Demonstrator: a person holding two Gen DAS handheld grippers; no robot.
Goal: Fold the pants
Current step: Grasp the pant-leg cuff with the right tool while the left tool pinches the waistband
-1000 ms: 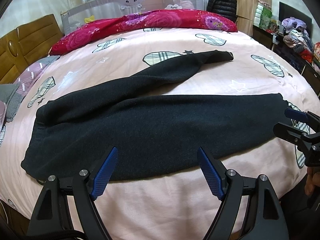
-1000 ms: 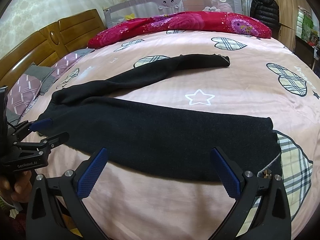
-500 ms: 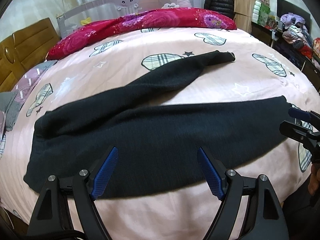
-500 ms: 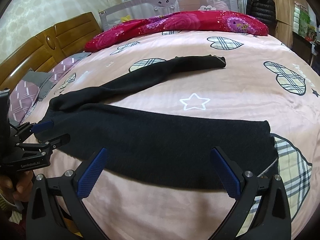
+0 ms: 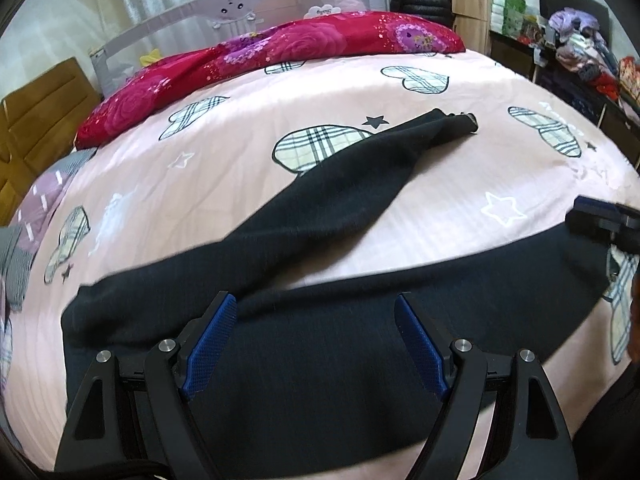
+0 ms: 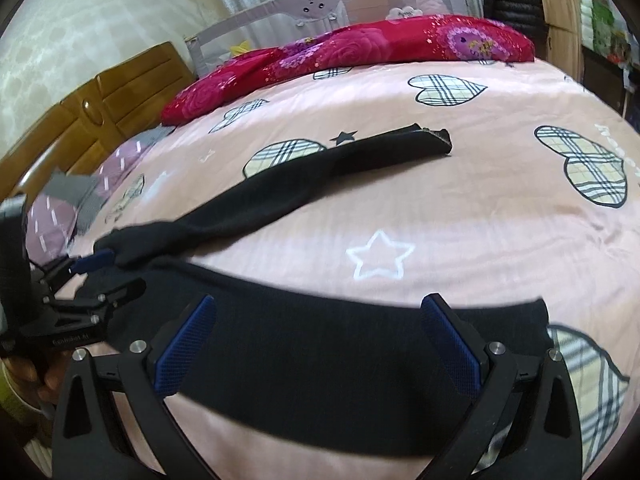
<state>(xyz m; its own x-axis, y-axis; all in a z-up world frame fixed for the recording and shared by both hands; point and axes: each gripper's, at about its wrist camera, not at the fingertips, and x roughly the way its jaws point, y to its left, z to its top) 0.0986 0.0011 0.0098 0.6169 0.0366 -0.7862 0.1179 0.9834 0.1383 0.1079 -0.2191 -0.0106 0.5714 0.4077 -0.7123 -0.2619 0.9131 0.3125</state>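
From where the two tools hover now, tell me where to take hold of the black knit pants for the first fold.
Grip the black knit pants along the near leg's closest edge, coming from the near side of the pink heart-print bedcover. That leg lies flat and straight across the front, while the far leg angles away. Both the left tool and right tool are open above it.

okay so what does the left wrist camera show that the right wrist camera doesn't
Only the left wrist view shows the heap of clothes on the dark furniture at the right of the room, and the right gripper side-on near the cuff of the near leg. Only the right wrist view shows the left gripper side-on by the waistband, and the carved wooden headboard in full. Both show the black pants spread on the pink bedspread with legs apart, the red quilt, and open jaws.
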